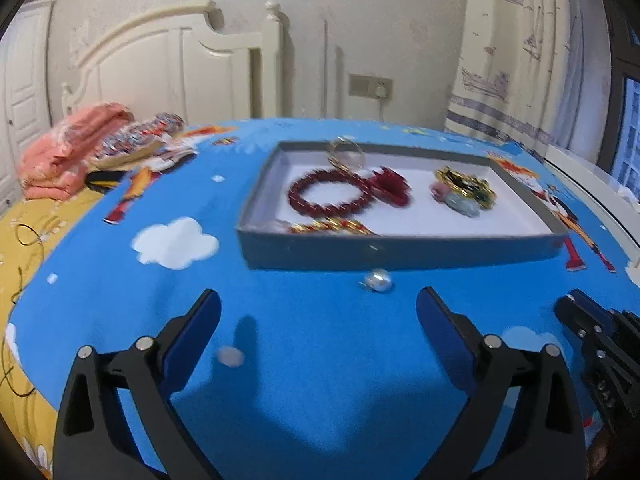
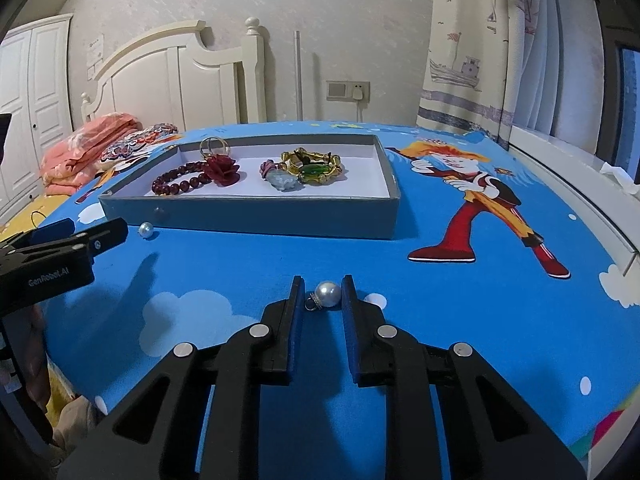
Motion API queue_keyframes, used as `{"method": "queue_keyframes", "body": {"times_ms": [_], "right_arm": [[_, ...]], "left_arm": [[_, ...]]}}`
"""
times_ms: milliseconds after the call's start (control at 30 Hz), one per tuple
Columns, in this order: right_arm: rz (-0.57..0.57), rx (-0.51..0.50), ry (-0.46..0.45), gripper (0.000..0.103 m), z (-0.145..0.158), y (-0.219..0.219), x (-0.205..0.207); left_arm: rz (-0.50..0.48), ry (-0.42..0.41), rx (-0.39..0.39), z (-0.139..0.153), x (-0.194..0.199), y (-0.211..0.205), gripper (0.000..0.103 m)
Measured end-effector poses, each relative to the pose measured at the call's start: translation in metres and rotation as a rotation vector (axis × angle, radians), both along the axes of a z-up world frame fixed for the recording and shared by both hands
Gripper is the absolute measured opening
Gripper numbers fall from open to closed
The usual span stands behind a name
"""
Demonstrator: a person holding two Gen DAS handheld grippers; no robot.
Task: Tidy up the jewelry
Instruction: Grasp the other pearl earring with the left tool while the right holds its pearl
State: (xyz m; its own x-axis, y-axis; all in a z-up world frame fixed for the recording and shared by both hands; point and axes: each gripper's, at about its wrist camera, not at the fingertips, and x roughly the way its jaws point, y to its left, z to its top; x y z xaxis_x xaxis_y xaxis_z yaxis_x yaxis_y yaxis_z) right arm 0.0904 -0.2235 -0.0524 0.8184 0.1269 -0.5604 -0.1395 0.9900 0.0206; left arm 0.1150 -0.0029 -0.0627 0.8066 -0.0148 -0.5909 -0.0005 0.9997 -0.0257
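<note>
The round white pearl earring (image 2: 327, 294) on the blue cartoon bedsheet (image 2: 400, 280) is bracketed by the right gripper (image 2: 320, 294), narrowed but not visibly pinching. It could get squirted sideways, being so round. Left gripper (image 1: 318, 312) is spread, empty.

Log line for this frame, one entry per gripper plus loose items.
left gripper: open, empty | right gripper: closely flanks pearl, grip unclear | second pearl: on sheet, before tray
</note>
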Motion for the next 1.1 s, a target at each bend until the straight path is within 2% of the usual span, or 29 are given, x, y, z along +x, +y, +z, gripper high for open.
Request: {"method": "queue_keyframes", "body": {"times_ms": [100,167,400,500,600,633,800,1100], "right_arm": [[-0.002,0.009,-0.001,0.019,0.0,-0.001,0.0],[0.0,0.013,-0.002,0.019,0.0,-0.001,-0.002],[0.013,0.039,-0.005,0.019,0.0,-0.004,-0.005],[0.014,0.05,-0.007,0.019,-0.001,-0.006,-0.005],[0.016,0.055,-0.009,0.019,-0.001,-0.007,-0.006],[0.017,0.056,-0.009,0.019,-0.001,-0.007,-0.006],[0.018,0.049,-0.01,0.019,-0.001,-0.006,-0.007],[0.012,0.043,-0.018,0.019,-0.002,-0.004,-0.012]], "left_arm": [[-0.022,0.038,0.031,-0.003,0.008,-0.014,0.08],[-0.02,0.064,0.033,-0.005,0.015,-0.018,0.067],[0.017,0.101,0.037,-0.004,0.03,-0.028,0.056],[0.027,0.105,0.043,-0.003,0.033,-0.029,0.047],[0.03,0.102,0.048,-0.002,0.033,-0.03,0.029],[0.025,0.094,0.054,-0.003,0.032,-0.032,0.018],[0.012,0.055,0.041,-0.005,0.022,-0.028,0.018],[-0.018,-0.063,0.085,-0.014,-0.019,-0.03,0.018]]}}
